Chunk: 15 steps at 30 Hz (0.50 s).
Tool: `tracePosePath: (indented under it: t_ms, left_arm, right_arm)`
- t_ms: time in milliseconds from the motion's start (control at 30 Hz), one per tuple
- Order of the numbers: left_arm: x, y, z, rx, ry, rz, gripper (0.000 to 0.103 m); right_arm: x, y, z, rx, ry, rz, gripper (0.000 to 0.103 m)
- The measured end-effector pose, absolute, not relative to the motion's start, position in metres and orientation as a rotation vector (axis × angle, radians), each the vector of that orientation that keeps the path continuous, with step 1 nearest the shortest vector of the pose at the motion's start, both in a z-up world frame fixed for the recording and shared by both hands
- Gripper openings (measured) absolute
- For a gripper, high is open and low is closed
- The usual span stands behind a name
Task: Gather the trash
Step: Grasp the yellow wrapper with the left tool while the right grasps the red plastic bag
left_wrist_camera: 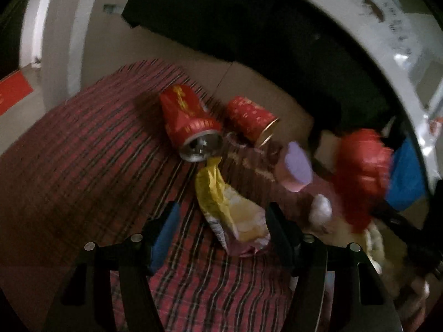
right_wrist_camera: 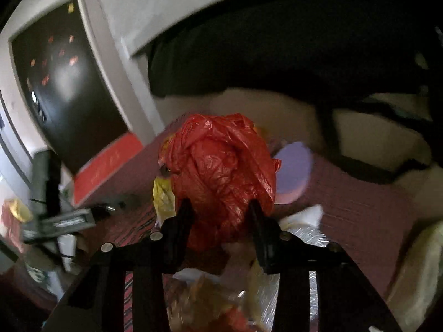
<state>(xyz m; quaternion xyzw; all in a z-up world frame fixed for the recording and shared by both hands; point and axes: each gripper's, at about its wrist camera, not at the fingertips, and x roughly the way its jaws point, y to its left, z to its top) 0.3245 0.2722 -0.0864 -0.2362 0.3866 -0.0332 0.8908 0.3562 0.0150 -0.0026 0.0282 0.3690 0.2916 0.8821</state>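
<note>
Plaid cloth (left_wrist_camera: 83, 166) under yellow wrapper (left_wrist_camera: 232, 215) between spread left hand-held gripper (left_wrist_camera: 221, 229).

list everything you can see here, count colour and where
crushed can: 1, red and gold, lying on the striped cloth
paper cup: 1, red, on its side right of the can
snack wrapper: 1, yellow, between the left gripper's fingers
plastic bag: 1, red, bunched, in the right gripper
purple disc: 1, lilac, right of the bag
striped cloth: 1, red and dark, under everything
left gripper: 1, black, open
right gripper: 1, black, shut on the bag
</note>
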Motion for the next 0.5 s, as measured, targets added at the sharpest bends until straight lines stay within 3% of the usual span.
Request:
tracePosePath:
  t_ms: [233, 367, 500]
  left_arm:
    - [0.354, 0.241, -0.096, -0.412, 0.848, 0.092, 0.054]
    - [0.364, 0.246, -0.104, -0.436, 0.885, 0.118, 0.026]
    - [0.347, 0.245, -0.087, -0.419, 0.823, 0.122, 0.025]
  right_arm:
    - [0.332, -0.030, -0.004, 0.153, 0.744, 0.583, 0.038]
    - [0.327, -0.033, -0.012, 0.170, 0.752, 0.605, 0.038]
    - [0.320, -0.035, -0.010, 0.161, 0.722, 0.622, 0.038]
